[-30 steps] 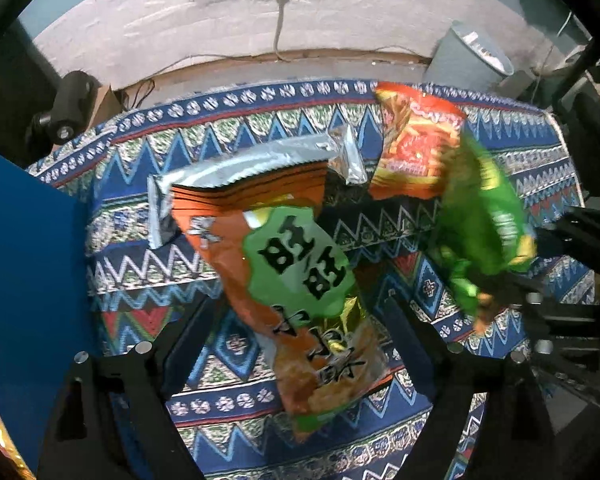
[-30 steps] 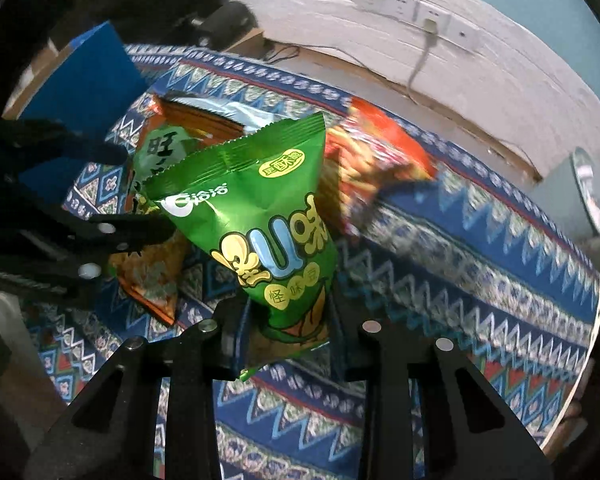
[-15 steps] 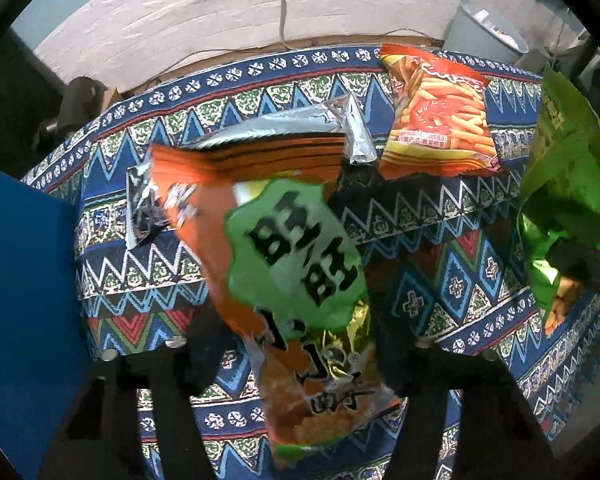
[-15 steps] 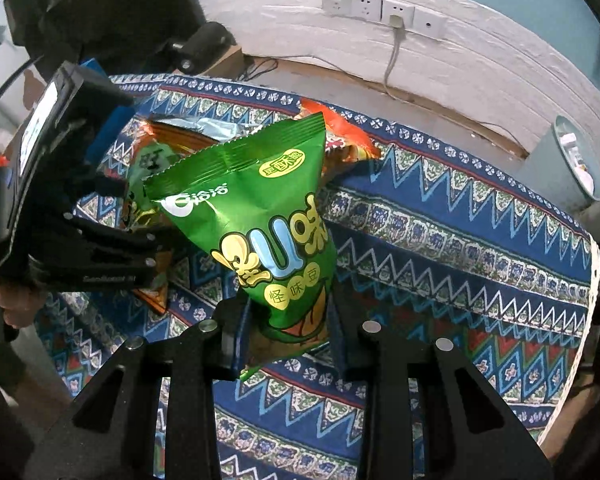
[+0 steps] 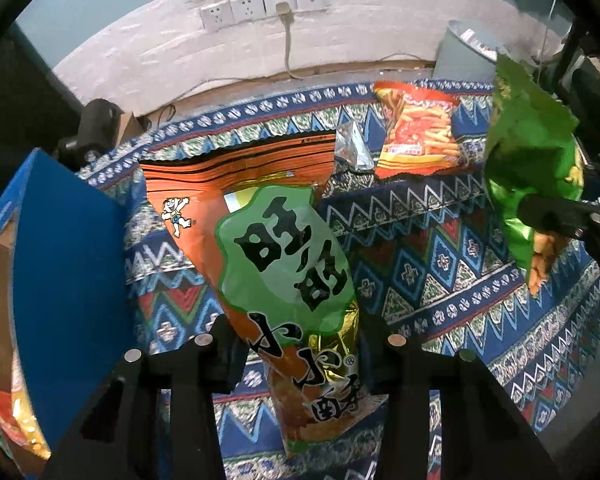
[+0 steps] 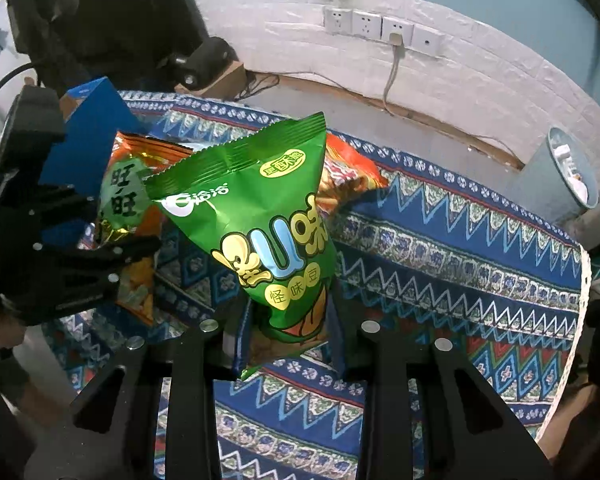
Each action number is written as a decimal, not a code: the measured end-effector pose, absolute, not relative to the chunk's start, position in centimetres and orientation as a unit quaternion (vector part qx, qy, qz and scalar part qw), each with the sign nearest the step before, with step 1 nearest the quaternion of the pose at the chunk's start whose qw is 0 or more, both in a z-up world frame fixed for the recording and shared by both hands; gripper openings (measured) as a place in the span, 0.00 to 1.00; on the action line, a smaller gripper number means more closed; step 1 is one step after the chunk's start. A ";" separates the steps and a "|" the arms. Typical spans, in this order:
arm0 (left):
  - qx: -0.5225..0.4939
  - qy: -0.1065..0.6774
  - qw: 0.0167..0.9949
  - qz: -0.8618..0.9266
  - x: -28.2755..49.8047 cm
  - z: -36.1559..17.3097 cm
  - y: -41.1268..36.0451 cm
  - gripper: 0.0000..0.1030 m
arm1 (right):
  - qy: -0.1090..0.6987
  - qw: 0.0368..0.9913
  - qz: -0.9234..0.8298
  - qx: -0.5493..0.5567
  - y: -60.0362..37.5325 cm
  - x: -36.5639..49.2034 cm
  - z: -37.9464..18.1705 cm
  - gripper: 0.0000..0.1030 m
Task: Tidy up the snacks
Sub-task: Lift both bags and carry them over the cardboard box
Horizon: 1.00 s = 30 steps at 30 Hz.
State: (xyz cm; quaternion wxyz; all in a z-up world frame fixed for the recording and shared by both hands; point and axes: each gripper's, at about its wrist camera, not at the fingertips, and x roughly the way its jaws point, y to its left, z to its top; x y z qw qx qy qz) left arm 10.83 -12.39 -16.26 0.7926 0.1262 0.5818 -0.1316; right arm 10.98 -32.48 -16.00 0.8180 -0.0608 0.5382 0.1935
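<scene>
We hold two snacks in the air above the counter (image 5: 440,240) with its blue patterned cloth: our left tool (image 5: 300,344) is clamped on the lower end of a crinkly orange foil bag with a green label (image 5: 268,232), and our right tool (image 6: 288,320) is clamped on the bottom of a glossy green foil bag with yellow lettering (image 6: 256,216). Each bag stands out ahead of its tool, long axis running forward along the fingers, serrated top seal farthest from us; the orange one leans a little to the left of its tool. A blue cardboard box (image 5: 68,264) sits just left of the left tool and looks to be the destination. To do this carry well, we judge it best to keep both grips firm near the seams, lead each bag in narrow end first, and keep the bags apart. A red-orange packet of snack sticks (image 5: 418,132) and a small silver foil packet (image 5: 352,146) lie on the counter far ahead of the left tool.
</scene>
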 end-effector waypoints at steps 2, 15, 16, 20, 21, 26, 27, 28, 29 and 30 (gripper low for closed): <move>0.128 0.574 0.798 -0.133 10.2 -15.4 -12.3 0.43 | 0.534 0.820 0.195 -0.060 -32.1 10.8 -15.5 0.29; 0.164 0.512 0.834 -0.125 6.9 -9.5 -9.6 0.43 | 0.506 0.837 0.199 -0.061 -29.3 9.3 -11.7 0.29; 0.169 0.507 0.836 -0.123 7.0 -9.3 -9.4 0.43 | 0.502 0.839 0.199 -0.061 -29.1 9.2 -11.3 0.29; 0.183 0.490 0.844 -0.117 6.7 -8.2 -8.6 0.43 | 0.494 0.843 0.204 -0.062 -28.2 8.8 -10.4 0.29; 0.183 0.488 0.846 -0.116 6.5 -7.8 -8.4 0.43 | 0.493 0.843 0.206 -0.063 -28.0 8.7 -10.3 0.29; 0.182 0.470 0.857 -0.110 5.4 -6.1 -7.4 0.43 | 0.487 0.843 0.218 -0.062 -26.7 8.3 -9.7 0.29; 0.183 0.466 0.859 -0.107 5.2 -5.8 -7.1 0.43 | 0.486 0.843 0.220 -0.061 -26.3 8.2 -9.6 0.29; 0.184 0.463 0.861 -0.105 5.0 -5.7 -7.0 0.43 | 0.485 0.843 0.223 -0.061 -26.0 8.2 -9.4 0.29; 0.183 0.460 0.862 -0.104 4.7 -5.4 -6.7 0.43 | 0.484 0.844 0.225 -0.059 -25.7 8.2 -9.2 0.29; 0.182 0.457 0.865 -0.104 4.5 -5.1 -6.3 0.43 | 0.483 0.843 0.229 -0.058 -25.2 8.2 -9.0 0.29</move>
